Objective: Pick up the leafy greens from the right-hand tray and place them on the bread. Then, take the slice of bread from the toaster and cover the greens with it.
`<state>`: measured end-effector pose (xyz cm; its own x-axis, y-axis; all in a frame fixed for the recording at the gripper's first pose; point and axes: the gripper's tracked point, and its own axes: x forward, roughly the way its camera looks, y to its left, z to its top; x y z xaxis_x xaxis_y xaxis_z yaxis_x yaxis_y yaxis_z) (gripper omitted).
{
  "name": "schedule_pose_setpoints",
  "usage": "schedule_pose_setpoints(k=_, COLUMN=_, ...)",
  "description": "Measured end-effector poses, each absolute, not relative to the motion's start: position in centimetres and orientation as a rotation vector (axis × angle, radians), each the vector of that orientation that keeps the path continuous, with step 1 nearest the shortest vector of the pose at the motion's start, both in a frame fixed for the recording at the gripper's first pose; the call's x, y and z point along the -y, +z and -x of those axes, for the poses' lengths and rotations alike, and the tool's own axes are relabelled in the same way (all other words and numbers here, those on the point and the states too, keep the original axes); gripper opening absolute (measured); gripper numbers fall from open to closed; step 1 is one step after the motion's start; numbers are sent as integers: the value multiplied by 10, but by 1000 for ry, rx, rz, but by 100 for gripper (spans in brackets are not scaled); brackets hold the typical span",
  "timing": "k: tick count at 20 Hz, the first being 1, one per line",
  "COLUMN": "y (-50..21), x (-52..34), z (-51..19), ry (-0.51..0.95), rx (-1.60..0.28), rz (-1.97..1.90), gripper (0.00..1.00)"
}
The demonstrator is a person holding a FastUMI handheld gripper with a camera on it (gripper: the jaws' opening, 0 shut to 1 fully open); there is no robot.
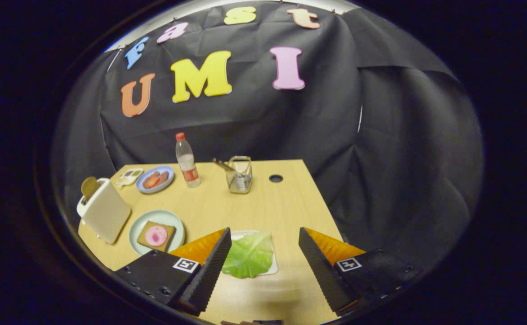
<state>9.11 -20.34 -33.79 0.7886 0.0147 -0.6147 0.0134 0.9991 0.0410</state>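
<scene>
Leafy greens (249, 254): one pale green crinkled leaf, lying flat on a white tray (273, 266) at the bench's near edge. Open-faced bread (156, 236): brown square topped with a pink round slice, flat on a pale green plate near the left edge. Second bread slice (90, 187): brown, upright, sticking up from the white toaster (105, 211) at the left edge.

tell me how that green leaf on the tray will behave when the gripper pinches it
The leafy greens look thin and crinkled, so probably floppy and light, drooping either side of a pinch. They lie flat on the white tray, so the open gripper fingers may slide over them or nudge the tray.
</scene>
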Motion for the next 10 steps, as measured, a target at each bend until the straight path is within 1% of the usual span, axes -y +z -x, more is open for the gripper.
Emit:
schedule_pose_setpoints(k=6, y=-412, x=193, z=-120, ry=57, rx=-841, rz=-101, gripper=93)
schedule_pose_setpoints(k=9, y=-434, x=192, z=-129, ry=70, rx=-906, rz=-107, gripper=81)
schedule_pose_setpoints(k=10, y=-442, x=188, z=-135, ry=81, rx=-919, rz=-114, gripper=80)
